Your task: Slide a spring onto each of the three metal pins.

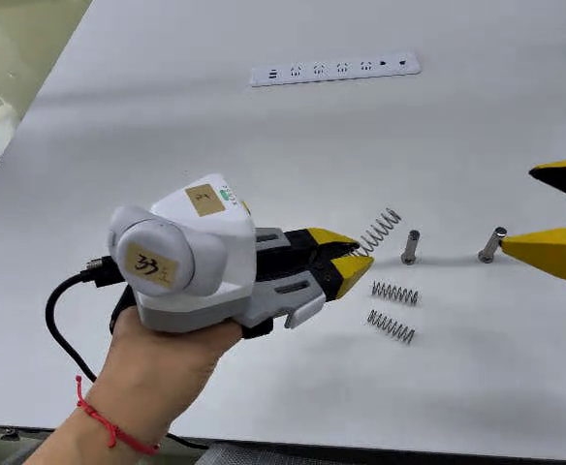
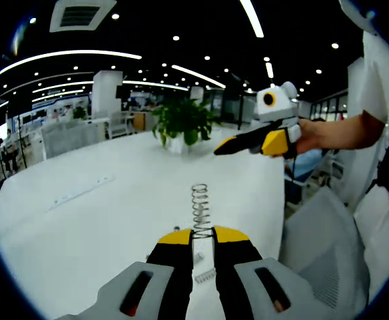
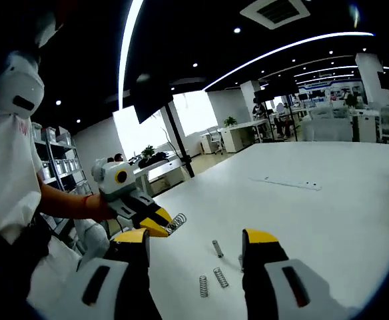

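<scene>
My left claw (image 1: pixel 346 260) is clamped on one end of a spring (image 1: pixel 380 231), just beside the near pin (image 1: pixel 411 246). My right claw (image 1: pixel 518 208) stands apart by the far pin (image 1: pixel 493 244). I should square the free end over the near pin, then lower slowly.

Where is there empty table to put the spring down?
Free: the wide bare table between the power strip and the left tongs, and the strip along the near edge below the two loose springs. Crowded: around the two pins, between the left tongs' held spring and the open right tongs.
</scene>
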A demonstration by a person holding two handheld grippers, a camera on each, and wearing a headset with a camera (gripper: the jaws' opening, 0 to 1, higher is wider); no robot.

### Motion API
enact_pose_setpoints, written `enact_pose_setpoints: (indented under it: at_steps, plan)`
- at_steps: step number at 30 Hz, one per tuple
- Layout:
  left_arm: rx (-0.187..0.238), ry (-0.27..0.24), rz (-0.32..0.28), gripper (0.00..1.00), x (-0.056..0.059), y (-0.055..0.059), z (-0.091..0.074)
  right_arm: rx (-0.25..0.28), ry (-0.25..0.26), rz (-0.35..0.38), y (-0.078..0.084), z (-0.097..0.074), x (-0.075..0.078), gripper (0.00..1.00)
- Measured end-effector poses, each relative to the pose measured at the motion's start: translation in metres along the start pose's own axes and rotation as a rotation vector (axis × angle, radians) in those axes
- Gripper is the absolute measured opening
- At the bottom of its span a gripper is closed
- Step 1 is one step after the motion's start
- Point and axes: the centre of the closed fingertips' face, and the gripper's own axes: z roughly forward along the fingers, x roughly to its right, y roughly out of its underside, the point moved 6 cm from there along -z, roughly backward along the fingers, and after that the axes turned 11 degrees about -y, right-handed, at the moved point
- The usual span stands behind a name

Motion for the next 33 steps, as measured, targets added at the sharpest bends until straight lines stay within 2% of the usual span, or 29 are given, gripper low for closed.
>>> enact_pose_setpoints:
  at_steps: [2,5,11,15,23,33]
  plan:
    - [0.018,0.009,0.0,0.11,0.004,-0.004,0.0,0.032,-0.025,0.035,-0.001,0.007,-0.003,0.5]
    - [0.04,0.02,-0.005,0.11,0.01,-0.009,0.002,0.035,-0.039,0.054,0.001,0.017,-0.005,0.41]
    - [0.082,0.048,-0.024,0.11,0.019,-0.016,0.004,0.053,-0.067,0.102,0.004,0.028,-0.012,0.36]
    - [0.097,0.061,-0.031,0.11,0.023,-0.018,0.006,0.089,-0.073,0.132,-0.001,0.03,-0.018,0.3]
    - [0.112,0.072,-0.047,0.11,0.025,-0.022,0.007,0.095,-0.098,0.157,-0.003,0.033,-0.026,0.22]
    - [0.118,0.082,-0.047,0.11,0.026,-0.023,0.008,0.096,-0.102,0.16,-0.003,0.03,-0.023,0.14]
